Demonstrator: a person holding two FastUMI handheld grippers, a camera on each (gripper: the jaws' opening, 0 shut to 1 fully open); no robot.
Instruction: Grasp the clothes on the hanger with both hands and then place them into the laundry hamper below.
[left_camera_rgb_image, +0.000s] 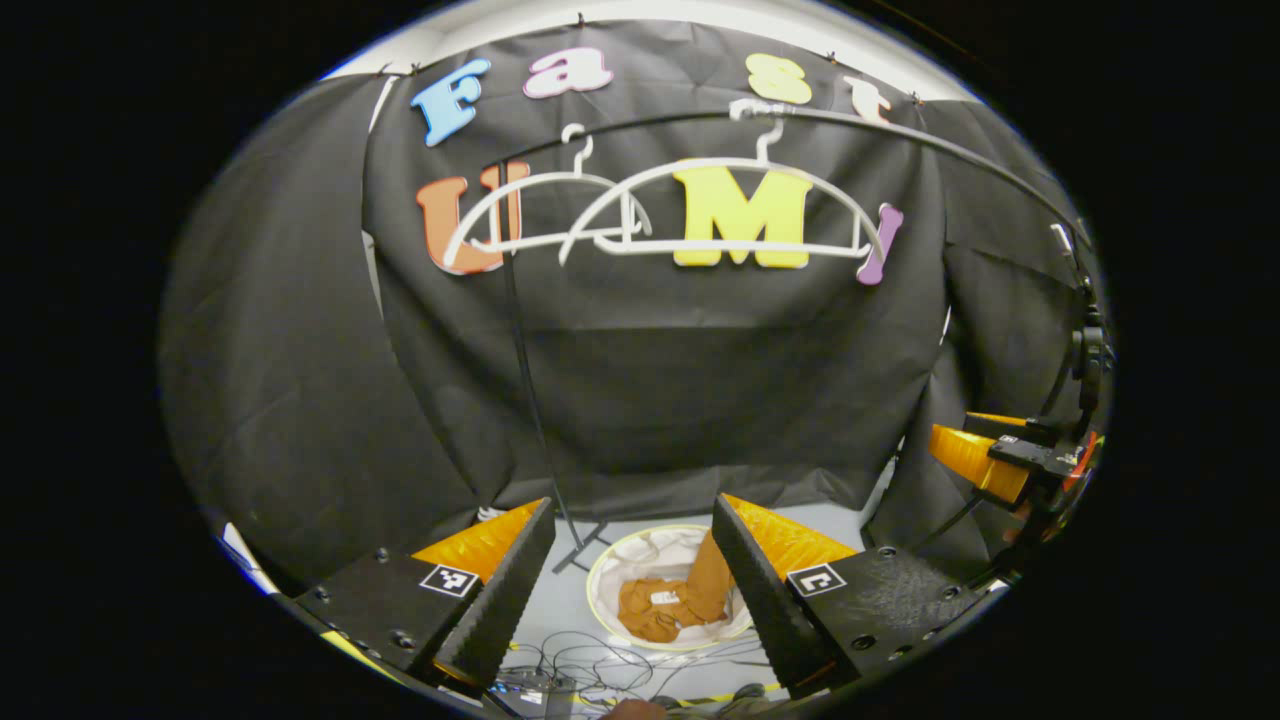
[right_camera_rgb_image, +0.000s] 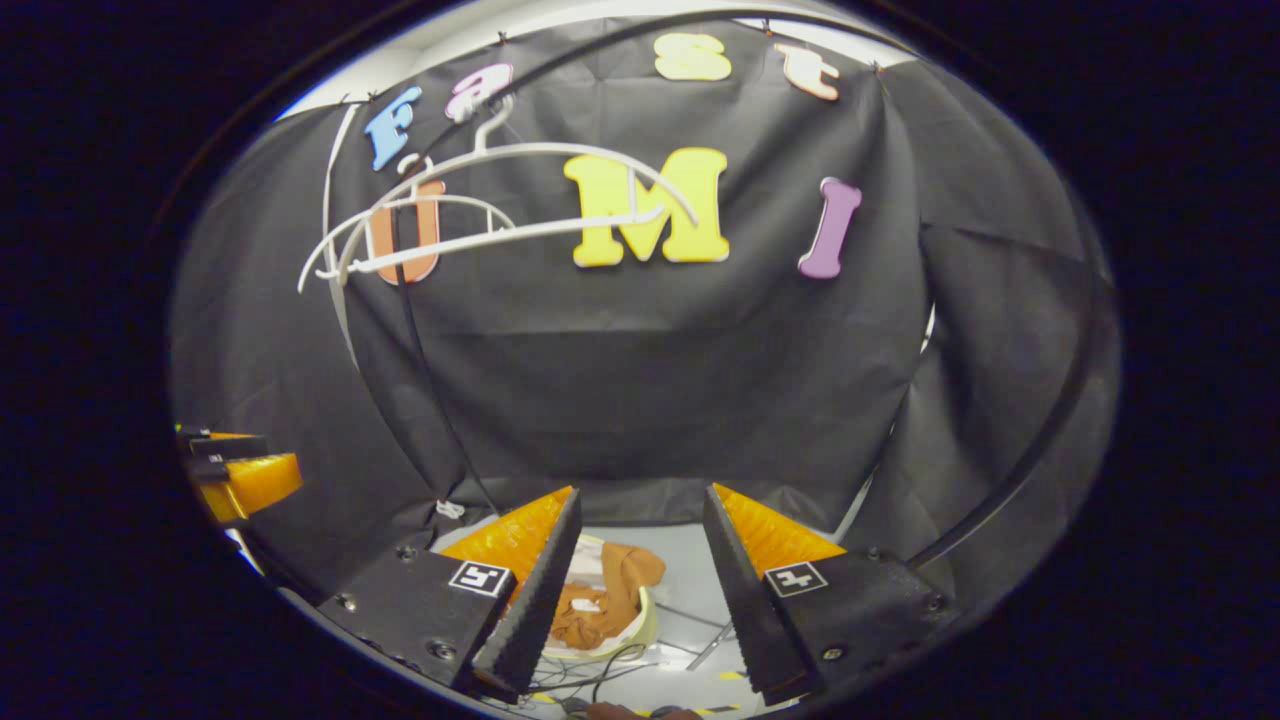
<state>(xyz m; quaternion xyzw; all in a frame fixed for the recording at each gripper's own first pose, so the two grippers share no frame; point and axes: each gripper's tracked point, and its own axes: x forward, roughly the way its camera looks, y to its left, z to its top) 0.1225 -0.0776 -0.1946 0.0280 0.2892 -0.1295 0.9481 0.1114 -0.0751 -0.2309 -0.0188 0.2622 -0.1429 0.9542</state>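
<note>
Left gripper view, read from the left: the booth's black cloth wall hangs in loose folds, and against it a thin dark rail (left_camera_rgb_image: 900, 130) arches across the top with two white hangers on it, a smaller hanger (left_camera_rgb_image: 545, 205) to the left and a larger hanger (left_camera_rgb_image: 730, 205) overlapping it to the right; both are bare. Below, the left gripper (left_camera_rgb_image: 632, 585) is spread wide and holds nothing, and through the gap between its fingers the laundry hamper (left_camera_rgb_image: 600, 610) stands on the pale grey floor (left_camera_rgb_image: 830, 520) with the brown clothes (left_camera_rgb_image: 670, 605) crumpled inside it, one fold draped up toward the rim. At the right edge the right gripper (left_camera_rgb_image: 975, 455) hovers apart from everything, and from there I cannot tell how its fingers stand

In the right gripper view, the left gripper (right_camera_rgb_image: 245, 480) shows at the left edge, then the bare hangers, then the right gripper (right_camera_rgb_image: 640, 590), spread open and empty, with the hamper and the brown clothes low between its fingers

Judging by this, the task looks finished: the garment is off the hanger and in the hamper, both grippers have let go, and at most a little tucking in of the raised fold is left

A stand's thin leg (left_camera_rgb_image: 580, 545) comes down to the floor just left of the hamper, and loose dark cables (left_camera_rgb_image: 600, 670) trail on the floor in front of it, nearest the camera
</note>
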